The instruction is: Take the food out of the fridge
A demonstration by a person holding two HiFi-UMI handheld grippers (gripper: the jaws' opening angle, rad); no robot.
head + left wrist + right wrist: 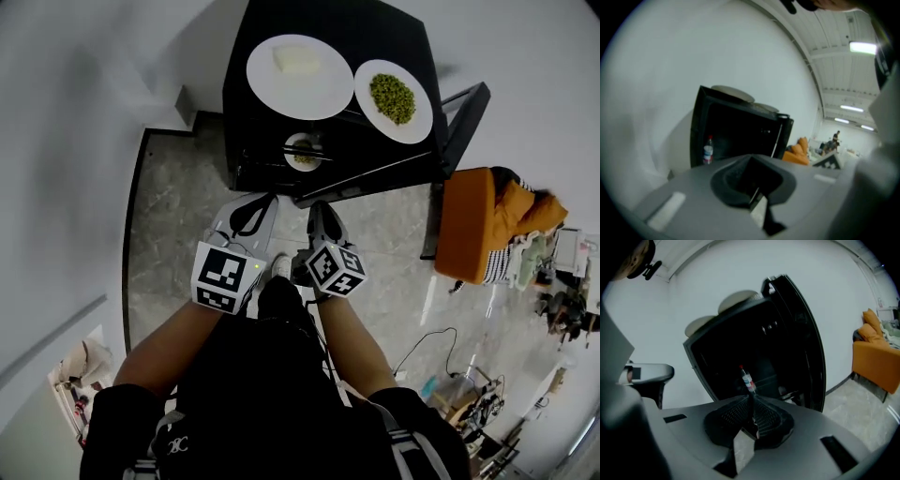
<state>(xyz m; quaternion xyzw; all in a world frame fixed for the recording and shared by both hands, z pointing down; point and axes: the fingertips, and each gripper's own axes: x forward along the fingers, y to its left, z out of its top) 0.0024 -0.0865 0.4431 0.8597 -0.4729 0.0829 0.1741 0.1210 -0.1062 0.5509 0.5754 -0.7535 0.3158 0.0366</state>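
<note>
Right claw (752, 402) closed — bottle (747, 380) straight ahead

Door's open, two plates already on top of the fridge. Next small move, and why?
Probably open the right gripper and ease it toward the small bowl inside the fridge. That bowl of food is not yet out, and both this gripper and the left gripper are shut and empty.
</note>
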